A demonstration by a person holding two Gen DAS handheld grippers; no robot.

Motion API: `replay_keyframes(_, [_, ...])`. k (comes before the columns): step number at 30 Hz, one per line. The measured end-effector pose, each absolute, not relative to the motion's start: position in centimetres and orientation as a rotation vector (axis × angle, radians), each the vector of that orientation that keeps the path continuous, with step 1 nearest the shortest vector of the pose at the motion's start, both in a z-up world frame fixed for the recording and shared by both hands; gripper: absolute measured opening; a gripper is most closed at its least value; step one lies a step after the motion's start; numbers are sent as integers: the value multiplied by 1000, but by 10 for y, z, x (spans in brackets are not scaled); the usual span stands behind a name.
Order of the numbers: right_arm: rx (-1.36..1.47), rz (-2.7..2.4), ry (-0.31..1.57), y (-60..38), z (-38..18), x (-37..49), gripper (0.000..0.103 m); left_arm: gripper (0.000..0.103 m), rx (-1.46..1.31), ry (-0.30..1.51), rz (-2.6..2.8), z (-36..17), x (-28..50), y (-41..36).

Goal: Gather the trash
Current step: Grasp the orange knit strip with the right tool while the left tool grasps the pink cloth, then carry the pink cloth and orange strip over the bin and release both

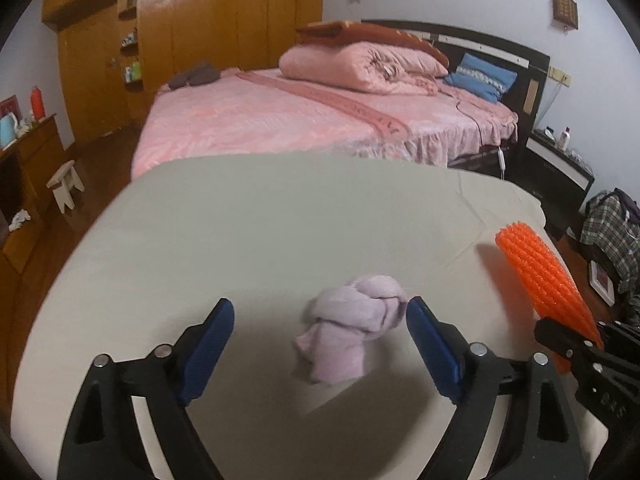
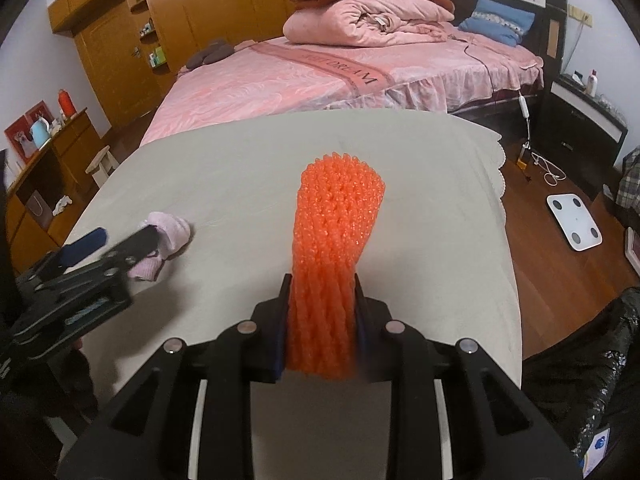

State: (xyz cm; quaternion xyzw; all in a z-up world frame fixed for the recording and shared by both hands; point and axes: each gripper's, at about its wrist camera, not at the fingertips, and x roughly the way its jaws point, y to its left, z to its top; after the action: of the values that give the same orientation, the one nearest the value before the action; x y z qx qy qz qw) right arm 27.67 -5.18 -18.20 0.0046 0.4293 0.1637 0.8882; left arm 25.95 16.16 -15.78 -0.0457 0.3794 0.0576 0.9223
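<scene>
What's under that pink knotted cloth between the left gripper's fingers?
The pink knotted cloth lies straight on the beige table cover, with only its shadow beside it. Whatever sits directly beneath the cloth is covered and cannot be seen.

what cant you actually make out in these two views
- Left wrist view: whether the blue fingers touch the pink knotted cloth; the right one looks very close, motion blur hides it.
- Right wrist view: the left gripper covers part of that cloth.
- Right wrist view: the orange foam net has its lower end hidden between the right gripper's jaws.
- Right wrist view: the black bag is cut off by the edge; contents unseen.
</scene>
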Motion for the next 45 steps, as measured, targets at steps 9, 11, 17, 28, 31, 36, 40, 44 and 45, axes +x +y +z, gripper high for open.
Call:
replay_keyframes(9, [21,344,893,-52,-181,276,25,50,-74,873,73,-173,277,148])
replay_keyframes(11, [23,343,891,-53,-180,274,25,44,-62,866,70,-173,275,147])
replay_keyframes(17, [29,345,882,-56,-176,269,25,41,-80,820,87,-164,260,147])
replay_keyframes(28, [45,358,868,-61,-166,253,25,41,-87,772,118,-139,219,149])
replay_keyframes(31, [45,370,858,-64,-160,243,25,41,-93,749,125,-127,205,148])
replay_keyframes(36, [42,394,841,-67,-147,225,25,41,-112,713,151,-110,180,149])
replay_keyframes(40, [35,418,818,-71,-134,206,25,41,-113,699,165,-100,164,147])
replay_keyframes(44, [33,436,799,-74,-122,188,25,41,-100,687,172,-89,145,142])
replay_keyframes(45, [33,441,795,-75,-119,184,25,41,-100,686,172,-88,141,141])
